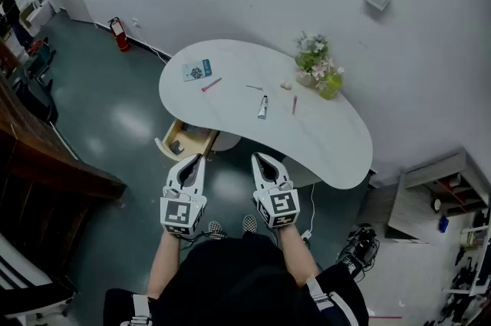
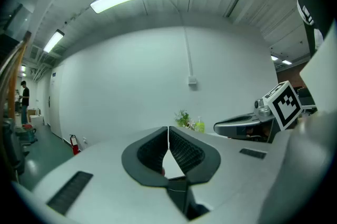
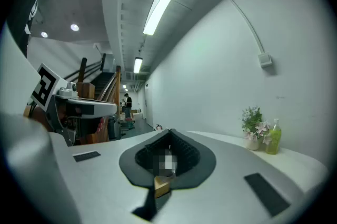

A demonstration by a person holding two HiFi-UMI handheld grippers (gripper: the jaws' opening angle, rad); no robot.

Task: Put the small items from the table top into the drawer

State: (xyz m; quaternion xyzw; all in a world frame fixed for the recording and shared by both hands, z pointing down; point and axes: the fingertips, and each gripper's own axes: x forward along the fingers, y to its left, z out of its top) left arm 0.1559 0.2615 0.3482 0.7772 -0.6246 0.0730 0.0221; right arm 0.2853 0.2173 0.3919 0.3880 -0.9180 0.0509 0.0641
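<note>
Left claw (image 1: 195,159) and right claw (image 1: 259,158) were pressed together, empty, short of the tabletop (image 1: 330,136) — its drawer (image 1: 184,140) stood open, presumably to receive the small items (image 1: 263,107).

No legible text, card (image 1: 196,70) print too small to read

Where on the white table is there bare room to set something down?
Bare: the table's right end, beyond the green bottle and flowers, and its left front edge by the card. Crowded: the middle, around the tube.
</note>
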